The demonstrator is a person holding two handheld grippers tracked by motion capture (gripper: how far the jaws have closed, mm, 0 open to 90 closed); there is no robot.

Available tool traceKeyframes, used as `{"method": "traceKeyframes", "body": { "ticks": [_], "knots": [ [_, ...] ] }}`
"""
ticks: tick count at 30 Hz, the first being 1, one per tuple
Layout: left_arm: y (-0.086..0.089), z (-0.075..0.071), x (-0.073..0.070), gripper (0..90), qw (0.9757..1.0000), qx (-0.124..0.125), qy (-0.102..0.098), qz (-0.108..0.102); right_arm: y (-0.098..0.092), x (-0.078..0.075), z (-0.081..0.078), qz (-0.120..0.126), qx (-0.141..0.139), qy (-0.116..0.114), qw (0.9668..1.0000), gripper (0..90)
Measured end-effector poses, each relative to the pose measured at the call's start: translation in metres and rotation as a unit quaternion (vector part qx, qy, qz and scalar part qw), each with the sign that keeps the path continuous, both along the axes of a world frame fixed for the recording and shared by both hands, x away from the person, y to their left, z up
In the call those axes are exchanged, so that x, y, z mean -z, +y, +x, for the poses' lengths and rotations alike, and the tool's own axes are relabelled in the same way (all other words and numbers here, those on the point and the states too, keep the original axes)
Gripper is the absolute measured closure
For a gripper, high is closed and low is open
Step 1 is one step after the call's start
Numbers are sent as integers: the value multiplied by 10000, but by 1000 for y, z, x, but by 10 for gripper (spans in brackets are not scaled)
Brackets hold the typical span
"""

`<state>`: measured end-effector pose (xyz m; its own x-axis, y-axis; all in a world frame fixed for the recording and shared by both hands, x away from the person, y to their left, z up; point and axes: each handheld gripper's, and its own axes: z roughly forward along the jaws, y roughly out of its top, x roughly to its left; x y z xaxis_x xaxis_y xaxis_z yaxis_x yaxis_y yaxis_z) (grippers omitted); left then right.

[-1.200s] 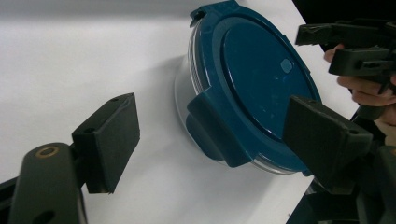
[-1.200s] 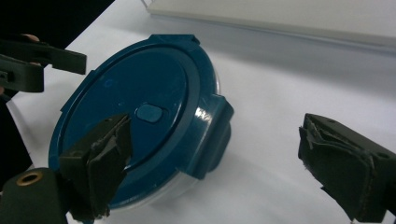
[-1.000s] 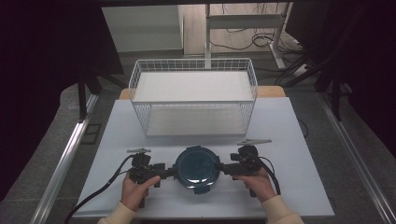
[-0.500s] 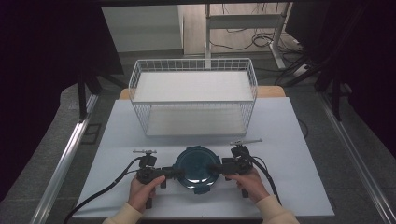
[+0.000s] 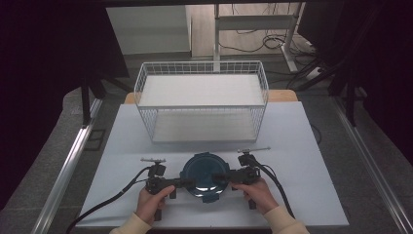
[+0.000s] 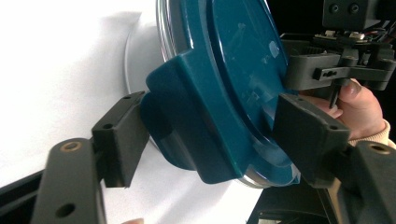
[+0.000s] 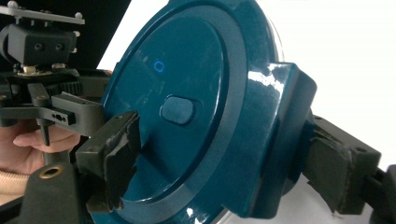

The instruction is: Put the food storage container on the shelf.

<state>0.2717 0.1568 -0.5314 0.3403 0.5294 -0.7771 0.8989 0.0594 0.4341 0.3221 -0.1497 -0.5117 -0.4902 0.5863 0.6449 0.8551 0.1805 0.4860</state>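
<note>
With both tongs, left point(image 5: 187, 183) and right point(image 5: 219, 177), closing on lid point(image 5: 202, 175) tabs, uneven squeezing risks tipping.

Pretty dim room: white rectangular surface point(image 5: 302, 146) sits on grey speckled floor point(image 5: 63, 131), black cables point(image 5: 272, 34) tangled at 12 o'clock, dark curtains point(image 5: 48, 53) around 9.

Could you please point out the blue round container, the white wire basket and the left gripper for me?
blue round container point(image 5: 202, 175): high view, middle of its lid.
white wire basket point(image 5: 200, 111): high view, front rim.
left gripper point(image 5: 187, 183): high view, between its fingertips.
</note>
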Motion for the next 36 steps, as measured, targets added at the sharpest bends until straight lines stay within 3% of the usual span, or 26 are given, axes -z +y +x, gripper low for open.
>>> {"method": "traceKeyframes", "body": {
  "ticks": [8,15,21,30,36],
  "knots": [
    [0,-2,-2,313,10000,-57,18,37,-8,1,1,239,249,251,9991,276],
    [1,-8,-9,370,9999,-101,-90,58,-13,-4,-6,330,400,206,9984,339],
    [2,-15,-14,420,9997,-87,-210,70,-19,-9,-17,439,474,69,9979,384],
    [6,-18,-21,451,9993,-114,-361,78,-19,-14,-25,437,352,-209,9982,392],
    [9,-21,-29,467,9987,-88,-507,-11,-19,-22,-29,486,286,-510,9971,393]
  ]
}}
